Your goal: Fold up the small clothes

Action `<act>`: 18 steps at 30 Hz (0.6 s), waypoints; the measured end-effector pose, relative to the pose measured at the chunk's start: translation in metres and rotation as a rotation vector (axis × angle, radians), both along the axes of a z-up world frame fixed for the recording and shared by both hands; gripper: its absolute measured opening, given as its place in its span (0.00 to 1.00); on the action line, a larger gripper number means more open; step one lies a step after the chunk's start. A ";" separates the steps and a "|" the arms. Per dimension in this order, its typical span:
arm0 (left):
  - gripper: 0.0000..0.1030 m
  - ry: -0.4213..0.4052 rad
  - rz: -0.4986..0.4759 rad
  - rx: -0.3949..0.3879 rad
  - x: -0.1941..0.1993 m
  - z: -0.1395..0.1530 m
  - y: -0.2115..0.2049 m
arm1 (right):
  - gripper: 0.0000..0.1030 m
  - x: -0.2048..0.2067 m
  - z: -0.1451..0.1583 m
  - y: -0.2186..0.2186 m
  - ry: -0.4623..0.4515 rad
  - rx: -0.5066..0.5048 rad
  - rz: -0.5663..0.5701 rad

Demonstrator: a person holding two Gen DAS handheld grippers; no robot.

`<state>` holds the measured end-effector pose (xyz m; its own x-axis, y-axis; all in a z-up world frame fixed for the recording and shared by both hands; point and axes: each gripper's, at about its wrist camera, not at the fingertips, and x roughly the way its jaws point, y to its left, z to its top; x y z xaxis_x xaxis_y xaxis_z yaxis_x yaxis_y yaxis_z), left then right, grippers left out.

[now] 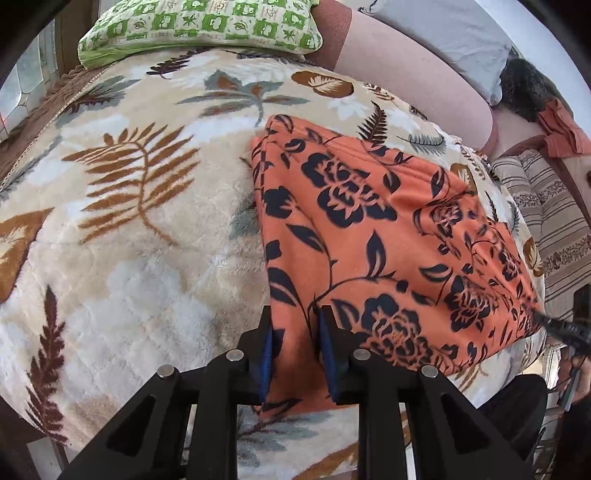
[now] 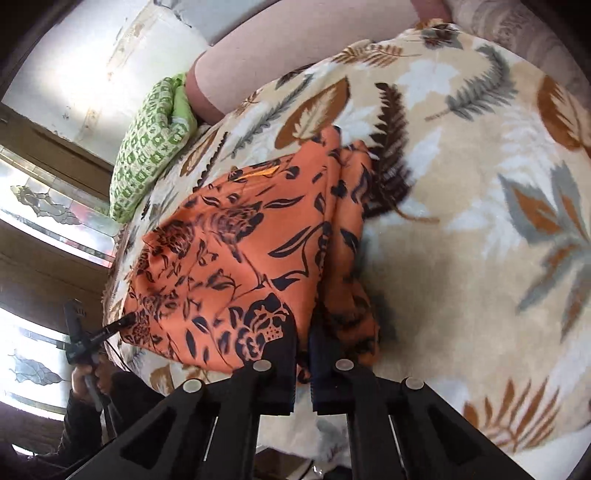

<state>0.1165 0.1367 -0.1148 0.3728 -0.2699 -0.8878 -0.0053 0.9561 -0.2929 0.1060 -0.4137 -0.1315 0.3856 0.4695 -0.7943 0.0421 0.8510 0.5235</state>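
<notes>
An orange garment with a dark floral print (image 1: 373,236) lies partly folded on the leaf-patterned blanket (image 1: 147,229). My left gripper (image 1: 295,325) is closed on the garment's near left edge, with cloth between the blue pads. My right gripper (image 2: 303,332) is shut on the garment's near right corner (image 2: 240,266), which is lifted and bunched there. In the right wrist view the left gripper's tip (image 2: 122,321) touches the garment's far left corner. In the left wrist view the right gripper's tip (image 1: 554,325) shows at the garment's right corner.
A green patterned pillow (image 1: 207,26) lies at the head of the bed. A pink bolster (image 1: 406,74) and a striped cushion (image 1: 546,206) run along the far side. Windows (image 2: 44,206) are left of the bed. The blanket (image 2: 480,221) spreads wide to the right.
</notes>
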 end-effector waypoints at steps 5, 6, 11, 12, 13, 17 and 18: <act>0.23 0.022 -0.004 -0.019 -0.002 -0.005 0.007 | 0.10 -0.008 -0.022 -0.011 0.024 0.057 -0.061; 0.23 0.008 -0.014 -0.013 -0.002 -0.001 0.006 | 0.11 -0.007 -0.013 -0.010 -0.009 0.035 -0.055; 0.24 0.046 -0.059 0.053 0.004 -0.012 -0.002 | 0.14 0.005 0.017 0.001 -0.100 -0.093 -0.024; 0.25 0.045 -0.062 0.059 0.006 -0.012 -0.003 | 0.14 0.010 0.020 0.003 -0.119 -0.105 -0.026; 0.25 0.049 -0.057 0.055 0.007 -0.011 -0.003 | 0.14 0.017 0.024 0.005 -0.134 -0.118 -0.027; 0.26 0.044 -0.061 0.057 0.009 -0.011 -0.005 | 0.39 0.053 0.028 0.025 -0.158 -0.199 0.035; 0.27 0.042 -0.062 0.055 0.009 -0.011 -0.004 | 0.63 0.066 0.026 0.028 -0.152 -0.228 0.032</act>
